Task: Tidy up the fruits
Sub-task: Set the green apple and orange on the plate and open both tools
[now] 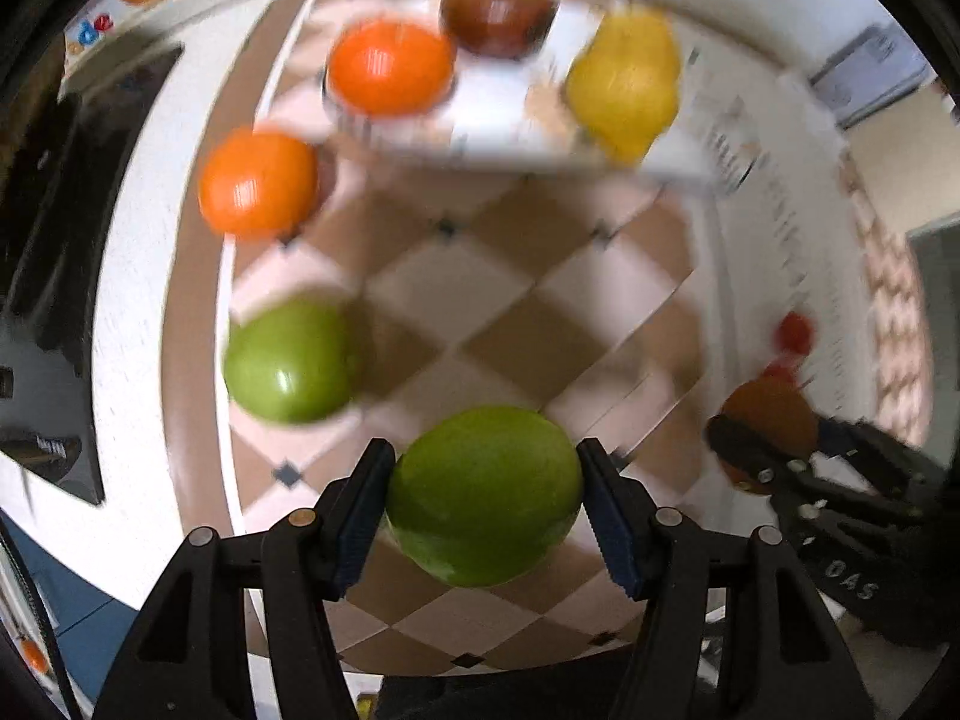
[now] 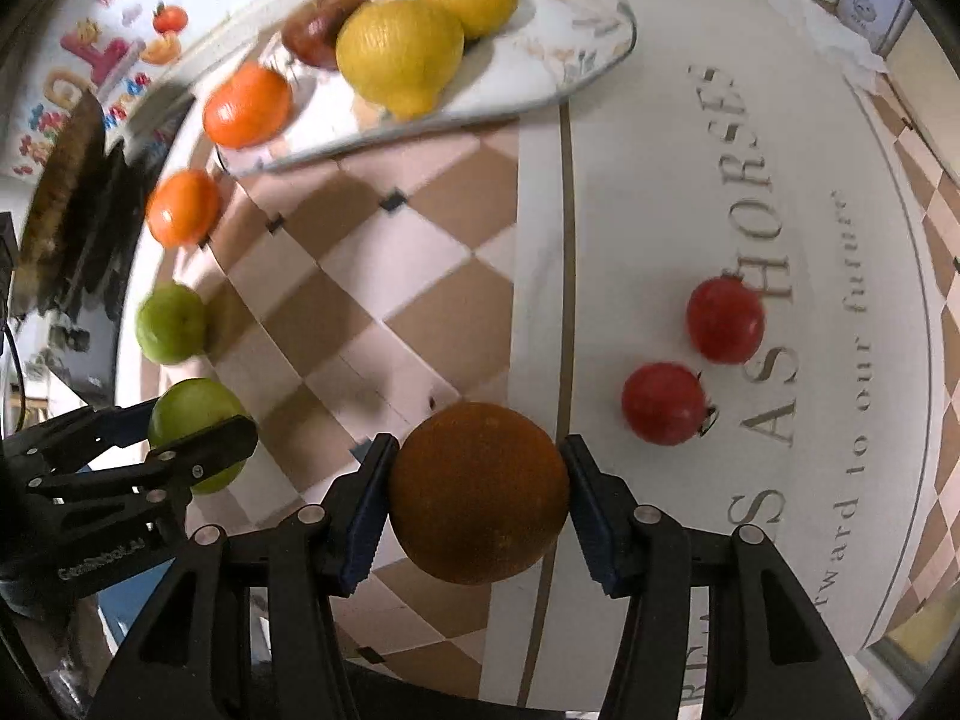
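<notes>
My left gripper (image 1: 485, 501) is shut on a green apple (image 1: 483, 495) above the checkered cloth; it also shows in the right wrist view (image 2: 198, 444). My right gripper (image 2: 478, 495) is shut on a brown-orange round fruit (image 2: 478, 492), seen too in the left wrist view (image 1: 768, 426). A second green apple (image 1: 291, 360) and an orange (image 1: 258, 183) lie in a row on the cloth. A white plate (image 2: 576, 60) holds an orange (image 2: 247, 105), two lemons (image 2: 399, 51) and a dark red fruit (image 2: 321, 24). Two red fruits (image 2: 663, 402) (image 2: 726, 318) lie to the right.
The checkered tablecloth (image 2: 384, 300) has a white band with printed lettering (image 2: 756, 240) on the right. A dark object (image 2: 66, 198) stands beyond the table's left edge. A crumpled white tissue (image 2: 822, 18) lies at the far right corner.
</notes>
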Available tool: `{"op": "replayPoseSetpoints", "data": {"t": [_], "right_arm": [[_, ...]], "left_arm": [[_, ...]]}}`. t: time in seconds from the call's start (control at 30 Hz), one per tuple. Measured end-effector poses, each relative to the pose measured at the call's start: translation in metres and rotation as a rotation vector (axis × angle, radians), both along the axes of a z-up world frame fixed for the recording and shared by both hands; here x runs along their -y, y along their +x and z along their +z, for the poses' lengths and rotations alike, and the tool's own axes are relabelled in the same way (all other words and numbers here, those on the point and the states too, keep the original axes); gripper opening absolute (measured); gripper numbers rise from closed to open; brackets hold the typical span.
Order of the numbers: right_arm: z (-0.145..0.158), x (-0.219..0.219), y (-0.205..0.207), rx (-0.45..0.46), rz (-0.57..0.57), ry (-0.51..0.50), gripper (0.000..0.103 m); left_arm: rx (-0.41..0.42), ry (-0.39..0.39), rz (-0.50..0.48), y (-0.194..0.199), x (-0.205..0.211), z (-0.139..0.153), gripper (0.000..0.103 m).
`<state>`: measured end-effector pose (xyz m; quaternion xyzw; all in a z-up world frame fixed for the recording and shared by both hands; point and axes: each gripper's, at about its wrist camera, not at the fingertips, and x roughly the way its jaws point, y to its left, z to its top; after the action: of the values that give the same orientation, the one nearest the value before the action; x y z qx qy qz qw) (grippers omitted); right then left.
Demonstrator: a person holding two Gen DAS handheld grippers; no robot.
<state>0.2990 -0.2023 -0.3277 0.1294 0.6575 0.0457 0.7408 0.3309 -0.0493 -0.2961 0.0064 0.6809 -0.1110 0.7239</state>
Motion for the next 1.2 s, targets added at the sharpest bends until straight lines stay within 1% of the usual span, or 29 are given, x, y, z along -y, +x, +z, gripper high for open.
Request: {"op": "replayPoseSetpoints", "data": {"t": [0.07,0.13,0.17,0.23,0.27,0.33,0.4,0.47,0.53,0.6,0.77,0.8,0.83,0.87,0.9,0.93,1.0,1.03,1.1,1.2], "right_arm": [[0.019,0.012,0.009,0.042,-0.025,0.025,0.057],[0.036,0.018,0.026,0.081,-0.047,0.047,0.057],[0.045,0.026,0.038,0.101,-0.055,0.053,0.057],[0.056,0.035,0.063,0.131,-0.068,0.055,0.057],[0.059,0.039,0.078,0.147,-0.073,0.050,0.057],[0.059,0.051,0.106,0.149,-0.077,0.032,0.057],[0.047,0.058,0.128,0.126,-0.088,0.047,0.057],[0.030,0.065,0.151,0.069,-0.098,0.068,0.057],[0.019,0.066,0.160,0.043,-0.104,0.087,0.057],[0.006,0.066,0.169,0.019,-0.110,0.094,0.057],[-0.002,0.066,0.180,-0.010,-0.119,0.086,0.058],[-0.003,0.068,0.180,-0.015,-0.127,0.084,0.061],[-0.001,0.068,0.179,-0.017,-0.131,0.082,0.069],[0.001,0.069,0.178,-0.015,-0.138,0.075,0.074],[0.002,0.070,0.179,-0.011,-0.141,0.073,0.080],[0.005,0.069,0.179,-0.006,-0.144,0.073,0.081],[0.011,0.070,0.178,0.000,-0.149,0.041,0.083],[0.014,0.069,0.178,0.004,-0.146,0.017,0.087],[0.021,0.067,0.174,0.012,-0.142,-0.032,0.092],[0.030,0.063,0.168,0.025,-0.122,-0.098,0.093]], "left_arm": [[0.031,-0.035,0.012,0.016,0.001,0.020,0.060],[0.071,-0.064,0.021,0.043,0.002,0.040,0.060],[0.082,-0.068,0.021,0.057,-0.002,0.043,0.060],[0.101,-0.063,0.020,0.088,0.007,0.053,0.060],[0.103,-0.056,0.021,0.099,0.007,0.051,0.060],[0.077,-0.039,0.020,0.122,0.012,0.042,0.060],[0.018,-0.046,0.026,0.137,0.012,0.031,0.060],[-0.029,-0.044,0.050,0.152,0.015,0.013,0.060],[-0.061,-0.049,0.063,0.165,0.017,0.003,0.060],[-0.073,-0.043,0.072,0.171,0.017,-0.003,0.060],[-0.103,-0.047,0.071,0.179,0.022,-0.009,0.060],[-0.108,-0.047,0.074,0.180,0.022,-0.010,0.060],[-0.111,-0.054,0.078,0.181,0.022,-0.011,0.065],[-0.108,-0.071,0.084,0.181,0.020,-0.009,0.076],[-0.101,-0.076,0.084,0.181,0.019,-0.008,0.082],[-0.090,-0.063,0.081,0.182,0.019,-0.005,0.090],[-0.061,-0.040,0.078,0.181,0.017,0.002,0.091],[-0.051,-0.032,0.078,0.181,0.015,0.005,0.091],[-0.033,-0.016,0.078,0.180,0.012,0.010,0.091],[0.003,0.025,0.077,0.175,0.003,0.017,0.091]]}}
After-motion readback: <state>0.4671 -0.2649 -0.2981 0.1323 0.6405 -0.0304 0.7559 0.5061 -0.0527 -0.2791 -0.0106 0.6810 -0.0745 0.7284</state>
